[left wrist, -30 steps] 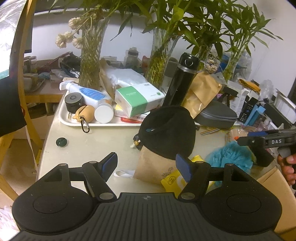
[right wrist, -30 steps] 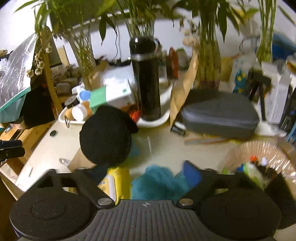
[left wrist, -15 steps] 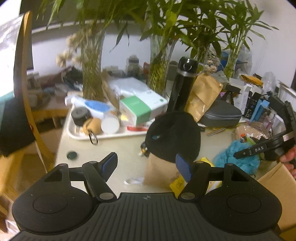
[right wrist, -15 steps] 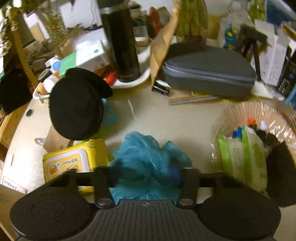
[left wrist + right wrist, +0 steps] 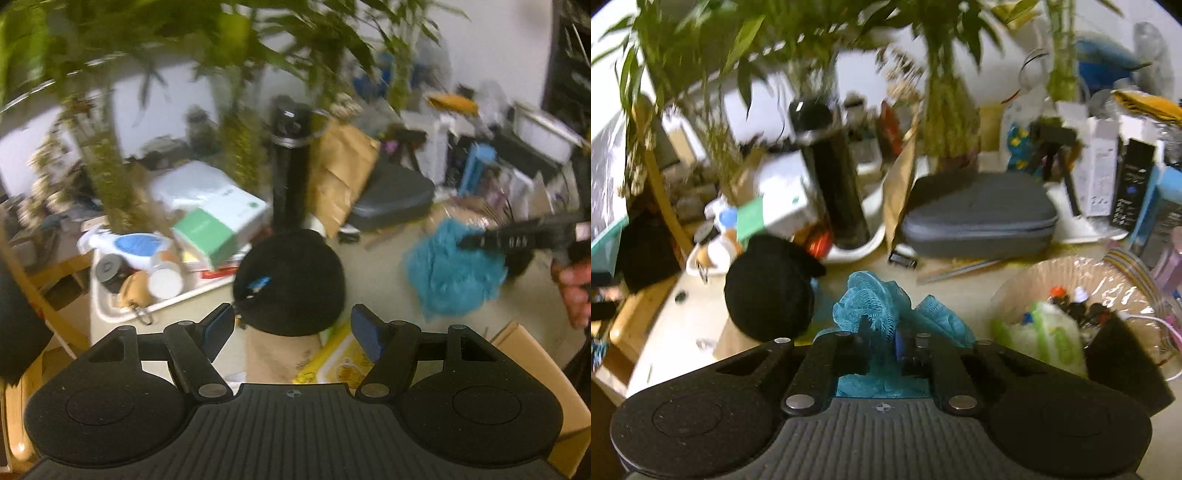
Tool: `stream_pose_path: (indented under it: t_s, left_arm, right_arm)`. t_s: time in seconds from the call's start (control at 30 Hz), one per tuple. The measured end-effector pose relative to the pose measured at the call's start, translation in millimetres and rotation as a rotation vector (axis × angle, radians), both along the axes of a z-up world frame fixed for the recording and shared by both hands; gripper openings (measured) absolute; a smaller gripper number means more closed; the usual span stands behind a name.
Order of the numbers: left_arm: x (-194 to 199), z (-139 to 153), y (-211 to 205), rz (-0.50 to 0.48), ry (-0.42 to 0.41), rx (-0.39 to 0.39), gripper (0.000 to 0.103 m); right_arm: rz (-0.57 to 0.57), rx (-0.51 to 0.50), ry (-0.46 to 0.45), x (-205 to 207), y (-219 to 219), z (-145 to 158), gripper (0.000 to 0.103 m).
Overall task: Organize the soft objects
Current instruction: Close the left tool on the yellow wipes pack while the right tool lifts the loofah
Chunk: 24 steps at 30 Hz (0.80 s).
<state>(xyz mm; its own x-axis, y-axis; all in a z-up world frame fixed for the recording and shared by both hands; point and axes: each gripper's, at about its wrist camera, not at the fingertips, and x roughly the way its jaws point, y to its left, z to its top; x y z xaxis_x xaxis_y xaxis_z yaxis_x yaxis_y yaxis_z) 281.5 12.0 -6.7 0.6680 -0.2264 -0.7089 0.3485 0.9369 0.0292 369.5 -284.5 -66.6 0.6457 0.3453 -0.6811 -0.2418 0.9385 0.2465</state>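
**Teal pouf pinched, clear of the bench**

Crowded bench (image 5: 960, 273) all round — little bare room, hence a pinch from above. Black cap (image 5: 291, 280) propped on a paper bag, untouched. Pouf (image 5: 882, 306) bunched between right gripper (image 5: 882, 341) fingers, just closed on its mesh. Left gripper (image 5: 291, 332) tilted down, fingers apart — empty, above the cap.

Teal mesh pouf (image 5: 882, 299) netted; black cap (image 5: 291, 280) matt cloth.
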Motion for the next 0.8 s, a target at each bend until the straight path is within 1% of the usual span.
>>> stream_pose_path:
  t_s: [0.1, 0.27, 0.43, 0.5, 0.57, 0.67, 0.7, 0.8]
  left_arm:
    - [12.0, -5.6, -16.8, -0.064, 0.046, 0.035, 0.069]
    - [37.3, -24.8, -45.6, -0.170, 0.162, 0.091, 0.069]
    - [65.1, -58.9, -69.0, -0.233, 0.308, 0.157, 0.069]
    - [75.9, -75.7, -76.7, -0.254, 0.383, 0.191, 0.069]
    - [83.1, -90.3, -83.3, -0.262, 0.428, 0.223, 0.069]
    - [91.5, -108.6, -94.0, -0.302, 0.500, 0.259, 0.069]
    - [94.4, -114.6, -97.4, -0.311, 0.537, 0.279, 0.069]
    - [98.7, -124.7, -106.6, -0.328, 0.576, 0.341, 0.070]
  right_arm:
    - [-0.035, 0.015, -0.032, -1.6, -12.2, 8.2, 0.013]
    - [-0.060, 0.040, -0.040, -0.4, -24.0, 11.2, 0.013]
    - [-0.065, 0.055, -0.041, 2.1, -27.2, 12.1, 0.013]
    - [-0.068, 0.060, -0.040, 3.1, -28.2, 12.7, 0.013]
    - [-0.069, 0.066, -0.041, 3.6, -28.5, 13.5, 0.013]
    - [-0.064, 0.072, -0.038, 4.7, -27.3, 13.5, 0.013]
    - [-0.061, 0.073, -0.037, 5.0, -26.8, 13.3, 0.013]
    - [-0.053, 0.075, -0.038, 6.0, -25.8, 13.7, 0.013]
